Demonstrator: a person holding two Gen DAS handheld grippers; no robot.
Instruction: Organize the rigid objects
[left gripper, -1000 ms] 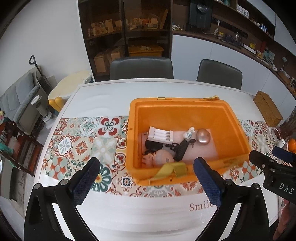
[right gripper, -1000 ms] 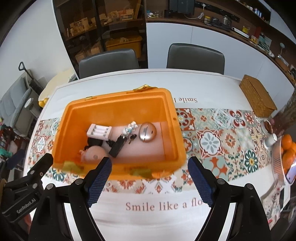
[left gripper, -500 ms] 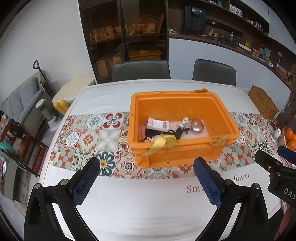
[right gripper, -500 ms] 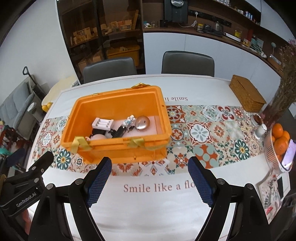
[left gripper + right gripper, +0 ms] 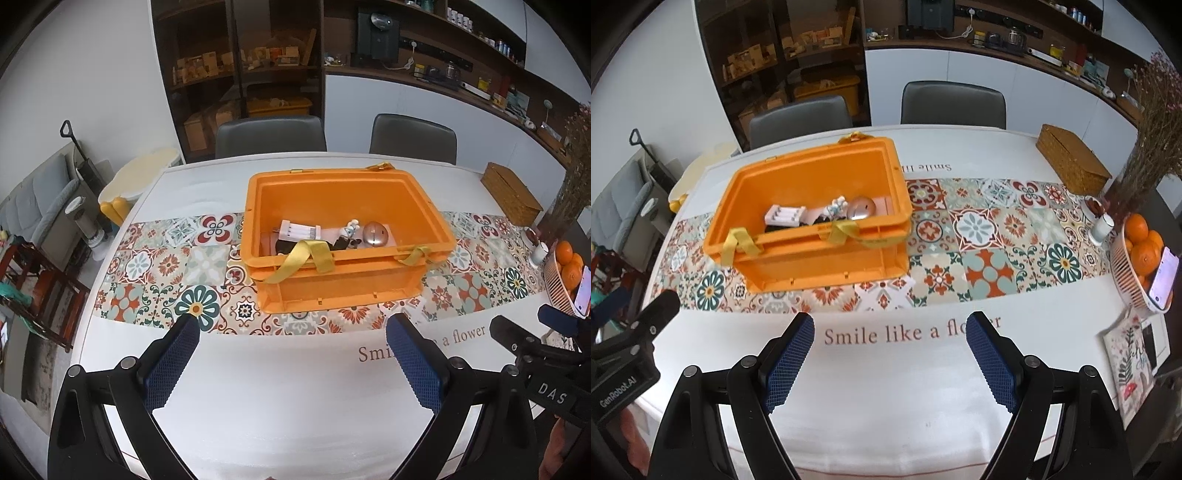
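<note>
Two grippers, one in each of my hands, hover over the near white part of the table (image 5: pixel 886 387); my left gripper (image 5: pixel 295 350) has its blue-padded fingers spread wide with nothing between them; my right gripper (image 5: pixel 890 347) is likewise spread wide and holds nothing. The orange crate (image 5: pixel 343 284) stands on the patterned tile runner (image 5: pixel 990 240), well beyond both sets of fingertips; from my left it sits straight ahead, from my right it sits ahead and to the left. Inside the crate, on its floor, lie a white battery holder (image 5: pixel 299 232) toward the left, a small white-and-blue figurine (image 5: pixel 351 228) in the middle, and a round metal bell (image 5: pixel 375 233) just right of it; dark items lie near the front wall, partly hidden by the rim. Yellow straps (image 5: pixel 306 256) hang over the crate's near rim. A wicker box (image 5: pixel 1071 160) rests at the far right of the table; a basket of oranges (image 5: pixel 1141 247) sits at the right edge with a phone (image 5: pixel 1163 278) leaning against it; a white cup (image 5: pixel 1102 229) stands just left of the basket. Two grey chairs (image 5: pixel 269 134) stand at the far side.
</note>
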